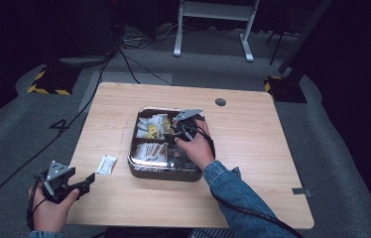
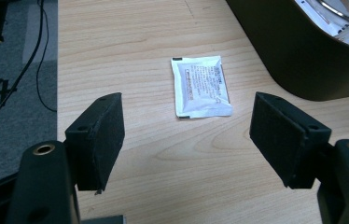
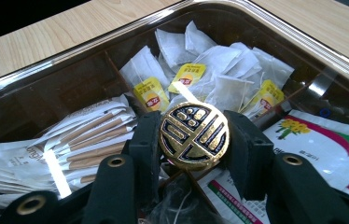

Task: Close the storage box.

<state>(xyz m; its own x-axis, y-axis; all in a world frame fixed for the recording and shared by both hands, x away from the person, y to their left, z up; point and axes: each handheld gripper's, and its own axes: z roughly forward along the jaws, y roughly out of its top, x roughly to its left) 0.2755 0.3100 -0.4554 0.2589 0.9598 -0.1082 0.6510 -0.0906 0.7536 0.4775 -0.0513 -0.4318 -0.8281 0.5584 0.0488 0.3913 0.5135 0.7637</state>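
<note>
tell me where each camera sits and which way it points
High view: above the person's side, looking forward and down on the table; both forearms, the left gripper and the right gripper show.
Left gripper view: rides the left gripper, looking along its open jaws at a white packet.
Right gripper view: rides the right gripper, looking into the box; jaws shut on a gold knob.
Shared: the high view and the left gripper view both show the packet and the box.

One table (image 1: pixel 253 148), one box (image 1: pixel 141 168), one loose white packet (image 1: pixel 106 164), one round gold knob (image 3: pixel 194 135), two tools, four yellow-tagged tea bags showing inside.
</note>
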